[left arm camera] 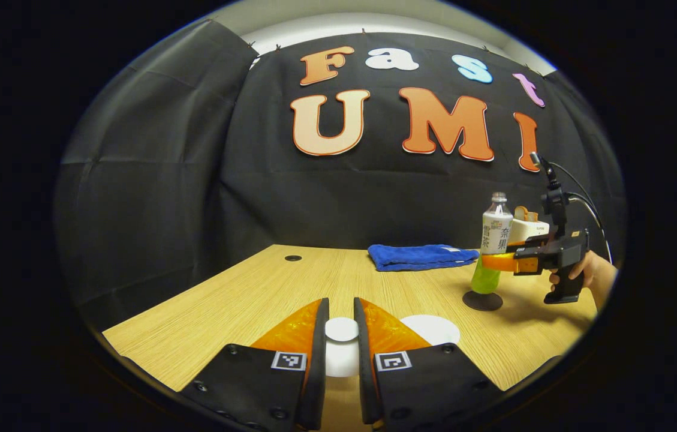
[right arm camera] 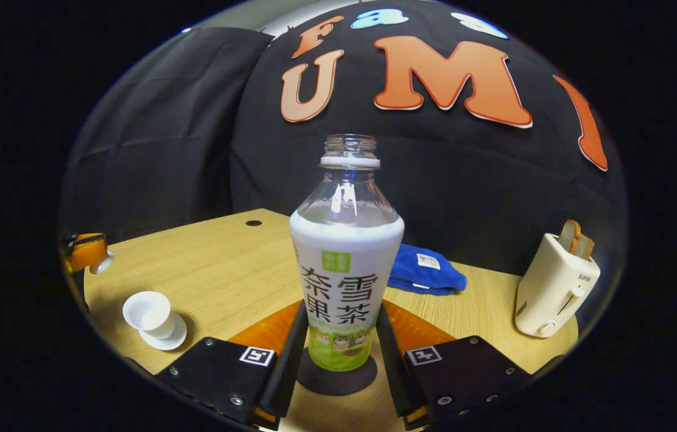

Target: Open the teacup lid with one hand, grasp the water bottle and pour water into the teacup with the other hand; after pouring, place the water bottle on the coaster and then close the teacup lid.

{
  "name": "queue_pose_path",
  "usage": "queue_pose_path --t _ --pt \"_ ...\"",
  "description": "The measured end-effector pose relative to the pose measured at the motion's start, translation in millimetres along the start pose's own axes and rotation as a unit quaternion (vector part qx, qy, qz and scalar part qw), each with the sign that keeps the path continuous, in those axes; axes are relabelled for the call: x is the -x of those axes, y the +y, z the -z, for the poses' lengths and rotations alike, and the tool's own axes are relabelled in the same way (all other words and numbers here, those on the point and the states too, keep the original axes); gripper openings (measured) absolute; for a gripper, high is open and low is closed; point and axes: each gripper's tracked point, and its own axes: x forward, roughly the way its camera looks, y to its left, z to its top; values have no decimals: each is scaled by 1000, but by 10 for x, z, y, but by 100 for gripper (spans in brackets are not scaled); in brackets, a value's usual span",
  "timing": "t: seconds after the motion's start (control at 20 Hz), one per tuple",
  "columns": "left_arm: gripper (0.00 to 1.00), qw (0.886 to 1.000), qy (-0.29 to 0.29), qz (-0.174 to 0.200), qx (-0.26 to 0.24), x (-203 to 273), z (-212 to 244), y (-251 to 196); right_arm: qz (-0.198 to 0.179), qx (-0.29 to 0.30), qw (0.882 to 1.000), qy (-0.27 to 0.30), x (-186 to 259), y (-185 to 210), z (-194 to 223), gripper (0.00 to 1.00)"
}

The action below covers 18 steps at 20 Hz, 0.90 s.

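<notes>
In the left gripper view, the left gripper (left arm camera: 341, 336) has its jaws nearly closed on the small white round teacup lid (left arm camera: 341, 329), held just above the pale wooden desk (left arm camera: 242, 300), with a white disc (saucer or cup rim, I cannot tell) (left arm camera: 431, 329) beside it. Farther off, the right gripper (left arm camera: 497, 262) holds the clear plastic water bottle with a white-and-green label (left arm camera: 494, 240) over the dark round coaster (left arm camera: 483, 300).

In the right gripper view, its jaws press both sides of the upright, uncapped bottle, whose base rests on or just above the coaster. The open white teacup on its saucer (right arm camera: 149, 315) stands well apart. I judge pouring done; releasing the bottle and re-lidding remain.
</notes>
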Motion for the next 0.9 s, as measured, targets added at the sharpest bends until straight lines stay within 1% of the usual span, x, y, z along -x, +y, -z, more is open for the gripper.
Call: queue_pose_path --t 0.1,0.15,0.25,0.3,0.4,0.5,0.6,0.75,0.9 --pt "28 1000 1 4 -2 -21 -20 -46 -3 -5 1000 14 5 11 17 66" --pt "28 1000 1 6 -3 -44 -13 -76 -4 -11 1000 8 -4 -7 19 66" --pt "24 1000 2 12 -3 -74 -8 -143 -9 -30 999 12 -28 -3 64 66" --pt "28 1000 2 15 -3 -84 -12 -181 -10 -39 999 14 -42 2 69 66" --pt "28 1000 2 21 -4 -103 -19 -262 -12 -59 998 16 -31 12 29 66" --pt "28 1000 3 30 -3 -127 -32 -365 -17 -67 997 17 -16 26 40 66" --pt "28 999 4 39 -2 -144 -18 -466 -22 -61 998 15 -33 32 44 66" --pt "28 999 6 53 1 -196 -18 -613 -20 -43 999 11 -37 9 35 66" --pt "28 998 2 63 4 -272 -31 -721 -20 -36 999 21 -46 2 105 70"
